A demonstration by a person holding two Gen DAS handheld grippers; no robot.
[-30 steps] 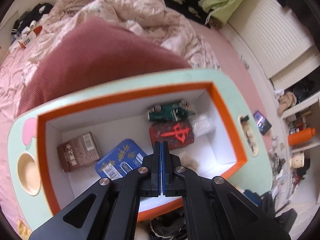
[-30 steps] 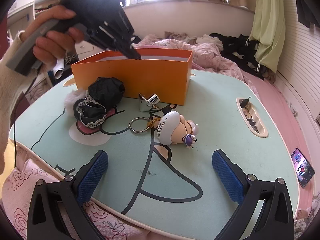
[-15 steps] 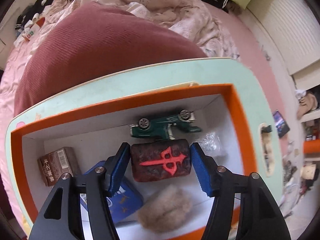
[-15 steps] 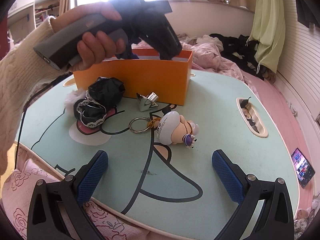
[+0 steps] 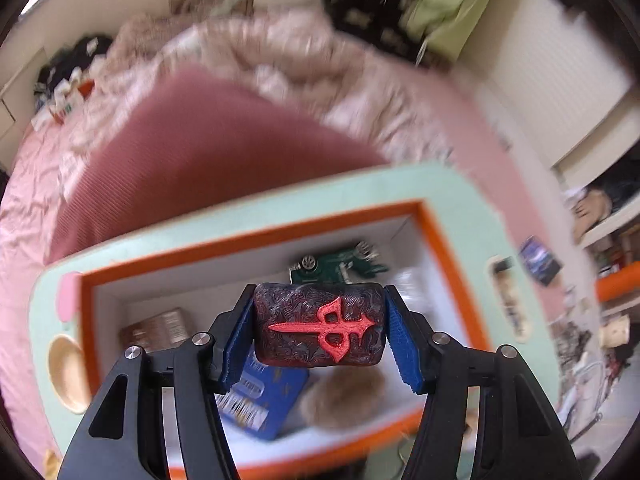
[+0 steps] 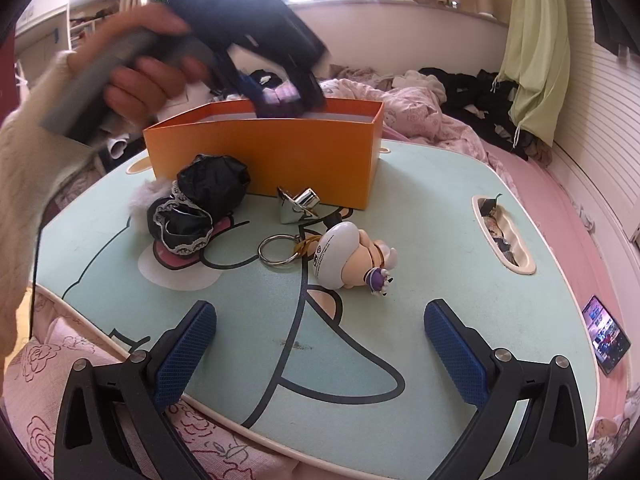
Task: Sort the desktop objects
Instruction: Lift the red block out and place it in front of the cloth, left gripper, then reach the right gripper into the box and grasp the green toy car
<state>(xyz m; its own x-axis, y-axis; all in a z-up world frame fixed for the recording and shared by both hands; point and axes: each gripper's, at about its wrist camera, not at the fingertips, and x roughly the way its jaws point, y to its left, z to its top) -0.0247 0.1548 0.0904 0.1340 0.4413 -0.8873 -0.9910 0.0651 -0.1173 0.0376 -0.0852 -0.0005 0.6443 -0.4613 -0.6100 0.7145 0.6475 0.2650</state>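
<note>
Nearest me, the right gripper (image 6: 320, 344) hangs low over the front edge of the mint-green cartoon-printed counter (image 6: 460, 216), its jaws spread wide with nothing between them. Just beyond it lie the loose things not yet sorted: a round white-and-peach toy figure on a metal key ring (image 6: 348, 256), a shiny silver clip (image 6: 298, 204) and a crumpled black lace-trimmed cloth (image 6: 200, 204), all in front of the orange cardboard box (image 6: 264, 164).

Over that box the left gripper (image 5: 320, 326) has its jaws closed on a dark mottled block with a raised red dagger emblem (image 5: 320, 324), gripped by its two short ends and held clear above the box's contents. Below it in the box I see a blue flat tin (image 5: 264, 396), a brown printed packet (image 5: 160, 328), a green toy car (image 5: 336, 268) and a tan fluffy pompom (image 5: 344, 396).

To do this well, I would keep the squeeze steady, since the block's rounded ends could slip on the pads. If it is being lifted out, raise it straight until it clears the orange rim before swinging aside; the blurred view suggests quick motion, so slowing would help.
</note>
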